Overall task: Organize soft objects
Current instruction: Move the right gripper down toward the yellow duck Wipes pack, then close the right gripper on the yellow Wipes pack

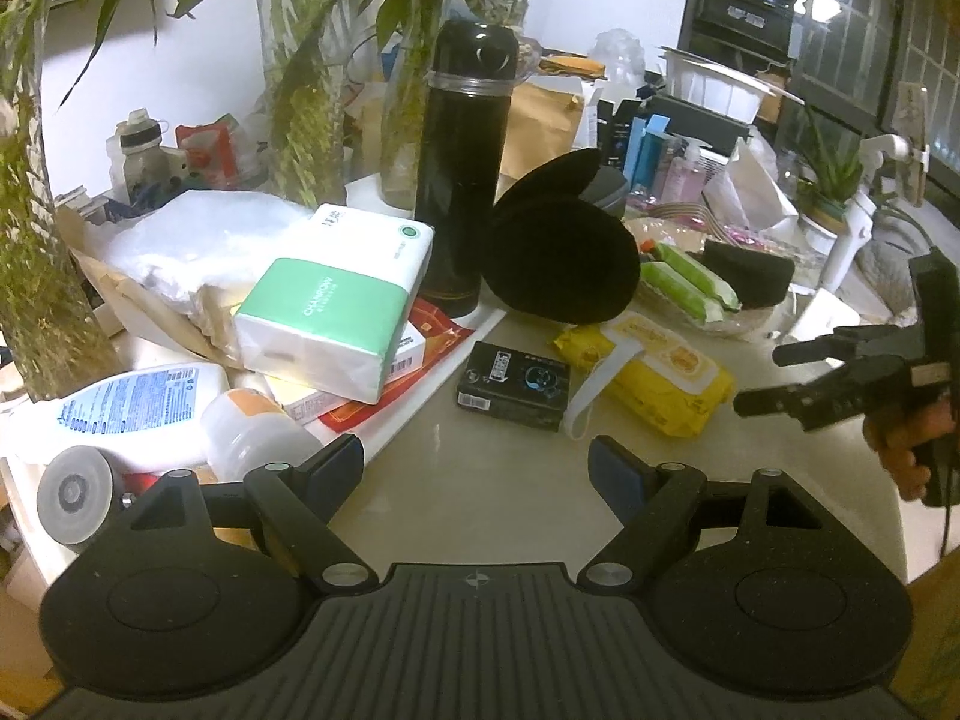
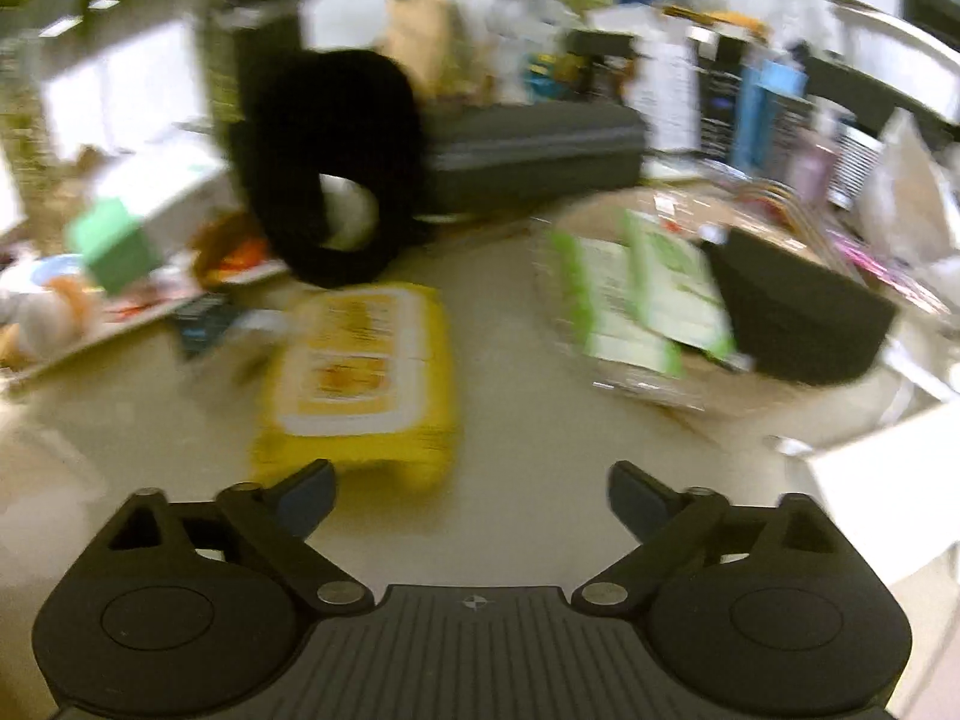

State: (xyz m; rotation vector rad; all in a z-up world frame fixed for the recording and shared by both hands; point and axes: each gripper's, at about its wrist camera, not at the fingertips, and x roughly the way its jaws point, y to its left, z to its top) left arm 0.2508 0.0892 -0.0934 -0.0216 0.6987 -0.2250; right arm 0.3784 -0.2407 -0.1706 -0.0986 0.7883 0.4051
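A yellow wet-wipes pack [image 1: 654, 375] lies on the beige table, next to a small black packet [image 1: 513, 394]. It also shows blurred in the right wrist view [image 2: 360, 384], just ahead of my right gripper [image 2: 471, 495], which is open and empty. A clear basket [image 1: 744, 315] holds green tissue packs [image 1: 690, 282] and a black sponge block [image 1: 747, 273]; the packs [image 2: 636, 300] and the block [image 2: 792, 324] show in the right wrist view. A green-and-white tissue pack [image 1: 336, 306] rests on a pile at left. My left gripper [image 1: 477, 474] is open and empty. The right gripper [image 1: 762, 378] shows at right.
A black thermos [image 1: 465, 168] and black earmuffs [image 1: 564, 258] stand behind the wipes. Glass vases with bamboo [image 1: 300, 90], a lotion bottle [image 1: 120, 408] and cluttered boxes [image 1: 648, 144] crowd the left and back. The table edge [image 1: 900, 540] runs at the right.
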